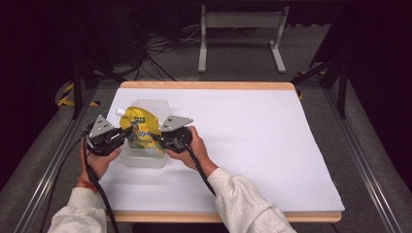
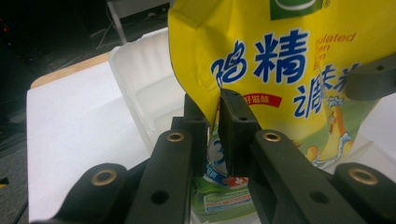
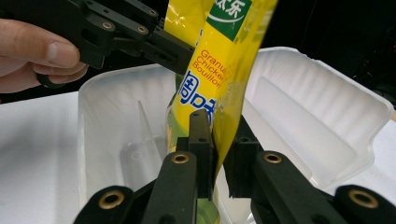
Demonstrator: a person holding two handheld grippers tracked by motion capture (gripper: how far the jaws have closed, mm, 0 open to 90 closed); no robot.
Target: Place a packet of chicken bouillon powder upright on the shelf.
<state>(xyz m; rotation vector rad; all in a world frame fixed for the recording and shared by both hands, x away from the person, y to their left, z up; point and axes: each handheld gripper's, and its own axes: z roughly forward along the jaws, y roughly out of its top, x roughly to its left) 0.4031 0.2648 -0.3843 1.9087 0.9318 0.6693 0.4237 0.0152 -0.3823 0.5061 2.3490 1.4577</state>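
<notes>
A yellow bouillon pouch [image 1: 140, 128] with a white cap stands upright over an open clear plastic clamshell box [image 1: 144, 158] at the table's left. My left gripper [image 1: 127, 134] is shut on the pouch's left edge, and its jaws pinch the yellow pouch [image 2: 280, 56] near the seam. My right gripper [image 1: 158, 137] is shut on the pouch's right edge. In the right gripper view the pouch [image 3: 219, 60] hangs between my jaws above the clear box [image 3: 322, 135], and the left gripper [image 3: 184, 58] grips it from the far side.
The table [image 1: 243, 141] is covered with a white sheet and has a wooden rim. The clamshell lid [image 1: 150, 103] lies open behind the pouch. Beyond the table stand a metal frame [image 1: 240, 29] and loose cables on the floor.
</notes>
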